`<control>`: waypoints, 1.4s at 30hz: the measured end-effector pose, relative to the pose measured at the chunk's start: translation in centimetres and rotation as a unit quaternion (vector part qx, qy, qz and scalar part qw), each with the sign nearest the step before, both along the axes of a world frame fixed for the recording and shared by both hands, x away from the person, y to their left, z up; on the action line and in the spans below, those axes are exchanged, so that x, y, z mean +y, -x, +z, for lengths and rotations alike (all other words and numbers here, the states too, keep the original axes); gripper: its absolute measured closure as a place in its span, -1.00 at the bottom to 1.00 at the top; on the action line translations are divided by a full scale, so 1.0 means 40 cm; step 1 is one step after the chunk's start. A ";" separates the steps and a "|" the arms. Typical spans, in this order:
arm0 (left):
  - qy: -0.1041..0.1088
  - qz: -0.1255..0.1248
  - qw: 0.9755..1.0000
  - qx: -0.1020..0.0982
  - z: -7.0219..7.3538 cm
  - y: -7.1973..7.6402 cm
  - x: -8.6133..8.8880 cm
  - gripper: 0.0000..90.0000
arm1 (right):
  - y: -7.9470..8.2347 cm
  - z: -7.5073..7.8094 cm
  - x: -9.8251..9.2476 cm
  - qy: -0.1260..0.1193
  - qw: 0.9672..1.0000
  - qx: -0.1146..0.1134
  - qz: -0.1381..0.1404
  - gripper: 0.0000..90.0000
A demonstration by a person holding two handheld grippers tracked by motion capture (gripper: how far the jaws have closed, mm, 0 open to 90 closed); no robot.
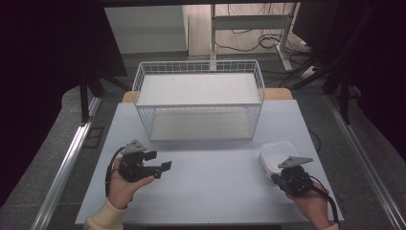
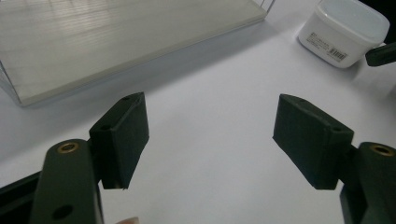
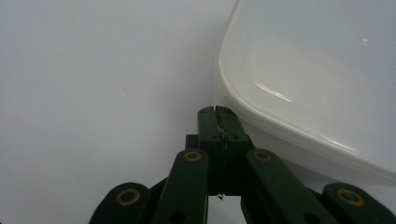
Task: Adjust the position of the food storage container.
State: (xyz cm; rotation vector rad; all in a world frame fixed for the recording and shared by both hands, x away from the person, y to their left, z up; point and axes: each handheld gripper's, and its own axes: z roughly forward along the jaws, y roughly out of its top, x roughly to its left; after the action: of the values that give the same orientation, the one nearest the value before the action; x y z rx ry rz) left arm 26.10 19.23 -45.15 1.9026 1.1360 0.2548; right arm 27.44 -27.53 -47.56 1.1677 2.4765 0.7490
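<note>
Left claw (image 2: 210, 140) agape, right claw (image 3: 218, 112) pinched closed.

Left tongs (image 1: 160, 167): black, two blocky flat-faced pads on link arms; brass-coloured pivot bushings and small bore holes seen in left gripper view. Right tongs (image 3: 218, 113): black, same brass bushings at link pivots. Grey three-cornered plate on top of each. Black cable trailing from each. Cream ribbed sleeve cuff (image 1: 106, 218) at left wrist.

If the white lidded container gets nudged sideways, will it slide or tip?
The container looks low and wide with a flat base, so sliding seems likelier. Its glossy lid and the smooth table suggest little friction. It is probably rigid and light.
</note>
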 end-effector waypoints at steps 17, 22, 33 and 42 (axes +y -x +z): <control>0.006 0.003 1.000 -0.003 0.006 0.001 0.011 -0.41 | -0.129 0.153 -0.043 -0.028 0.998 -0.053 -0.023 0.99; 0.010 0.008 1.000 -0.006 0.010 0.004 0.021 -0.41 | -0.256 0.150 -0.057 -0.007 0.998 -0.042 -0.046 0.99; 0.008 0.011 1.000 -0.003 0.003 -0.002 0.030 -0.41 | -0.394 0.082 -0.076 0.055 0.997 0.012 -0.050 0.99; 0.008 0.009 1.000 -0.005 0.007 0.001 0.021 -0.41 | -0.342 0.078 -0.095 0.066 0.997 0.009 -0.037 0.99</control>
State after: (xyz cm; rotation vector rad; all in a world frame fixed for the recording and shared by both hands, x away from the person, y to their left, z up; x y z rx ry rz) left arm 26.07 20.08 -44.86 1.8757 1.1467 0.2640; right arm 41.12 -31.33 -44.43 1.2153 2.4410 0.5483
